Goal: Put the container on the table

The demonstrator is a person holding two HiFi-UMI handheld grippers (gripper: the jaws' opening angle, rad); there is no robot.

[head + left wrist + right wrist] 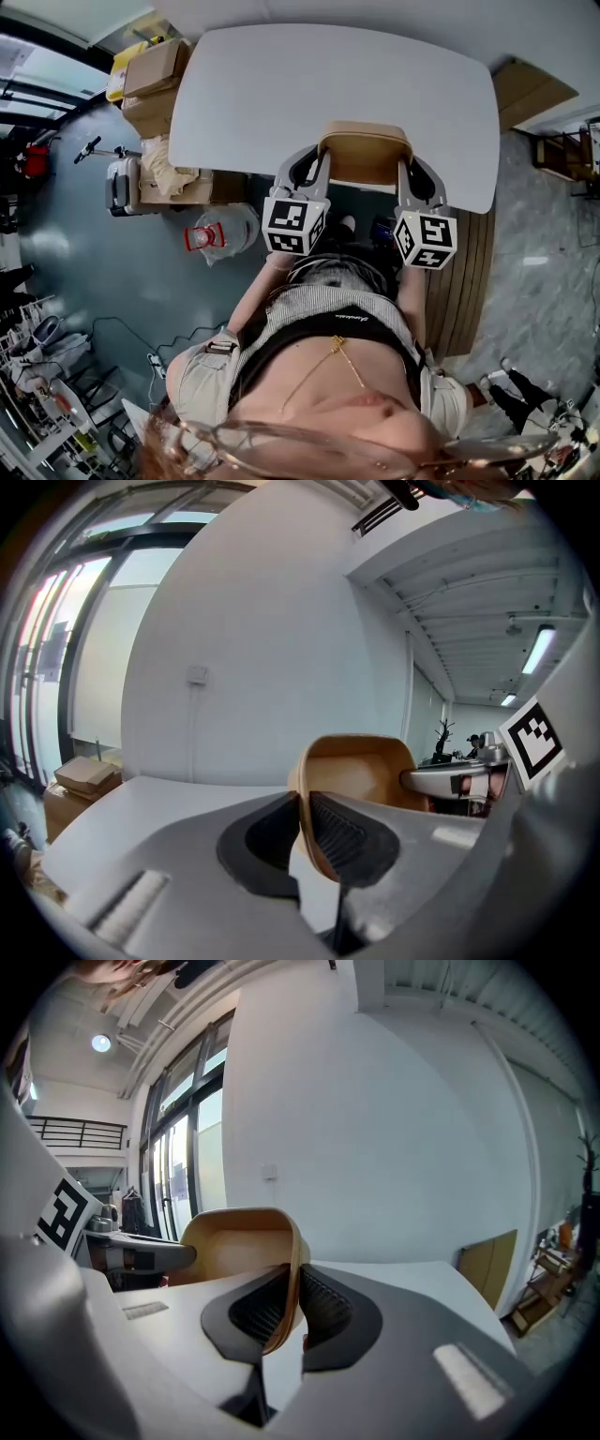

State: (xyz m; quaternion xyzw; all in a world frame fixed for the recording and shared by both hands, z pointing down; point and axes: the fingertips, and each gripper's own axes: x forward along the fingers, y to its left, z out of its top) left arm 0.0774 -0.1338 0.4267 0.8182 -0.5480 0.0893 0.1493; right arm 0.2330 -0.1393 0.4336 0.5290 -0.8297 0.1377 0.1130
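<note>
We hold the container point(364, 155) between both grippers at the near edge of the table point(281, 84), roughly at the middle of that edge. In the head view its tan body overlaps the edge, part over the white top and part over the gap on our side. We cannot tell whether its base touches the top. By our reading it is carried, not set down. So the carrying looks nearly done, and what is left is to bring it farther over the table, lower it until it rests, then let go on both sides.

The left gripper point(314, 171) is clenched on the container's left wall, with one jaw inside the rim and the other outside. The left gripper view shows the thin wall pinched between the ribbed pads point(342, 836). The right gripper point(411, 178) grasps the right wall in the same manner, and its own view shows that wall squeezed between its jaws.

Both grippers reach out from the body side by side, level with each other and pointing to the far side. The container's open top faces up between them.
</note>
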